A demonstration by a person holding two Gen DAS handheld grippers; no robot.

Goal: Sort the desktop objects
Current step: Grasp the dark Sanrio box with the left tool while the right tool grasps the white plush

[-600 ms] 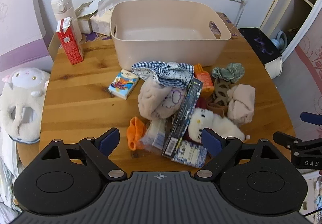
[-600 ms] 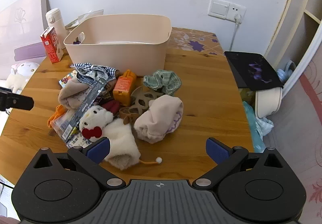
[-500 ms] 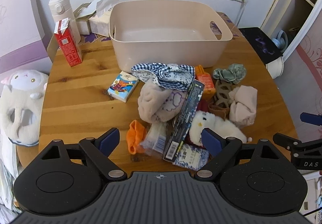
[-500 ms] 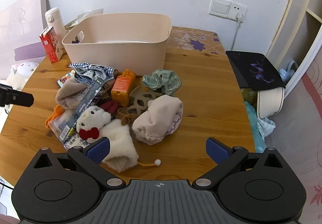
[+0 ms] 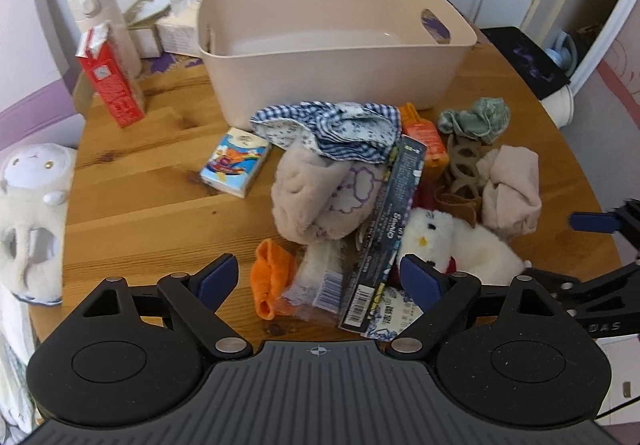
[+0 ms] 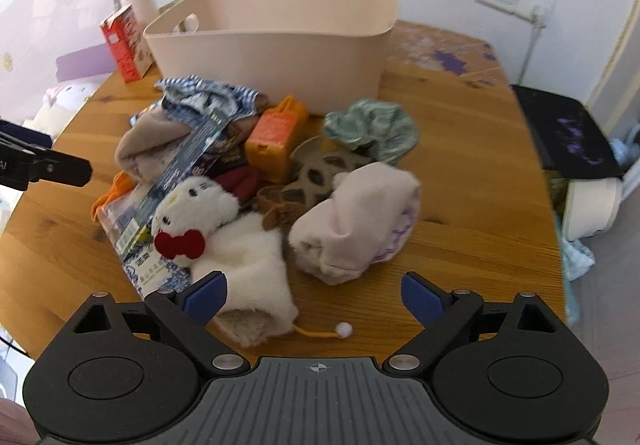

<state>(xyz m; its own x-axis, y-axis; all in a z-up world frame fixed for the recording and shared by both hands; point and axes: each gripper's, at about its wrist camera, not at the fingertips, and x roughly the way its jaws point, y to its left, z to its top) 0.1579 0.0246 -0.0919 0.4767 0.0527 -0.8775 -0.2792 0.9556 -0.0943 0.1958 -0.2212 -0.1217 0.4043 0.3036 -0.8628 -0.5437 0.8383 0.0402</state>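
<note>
Overhead, two open grippers hang above a heap of small things in front of a beige plastic storage tub (image 5: 336,45) on a round wooden table (image 5: 140,205).

Both the left gripper (image 5: 320,277) and the right gripper (image 6: 314,295) have their blue-padded fingers spread wide, with nothing held between them. The tub stands empty. Just before its near wall lie a blue-and-white checked cloth (image 5: 332,127), an orange plastic bottle (image 6: 276,143) and a green checked cloth (image 6: 372,129). Nearer the cameras from the tub are a beige fleece sock (image 5: 316,197), a long dark printed box (image 5: 390,221), a white plush cat with a red bow (image 6: 224,233) and a second beige fleece bundle (image 6: 360,221). Left of the tub stands a red carton (image 5: 110,85).
</note>
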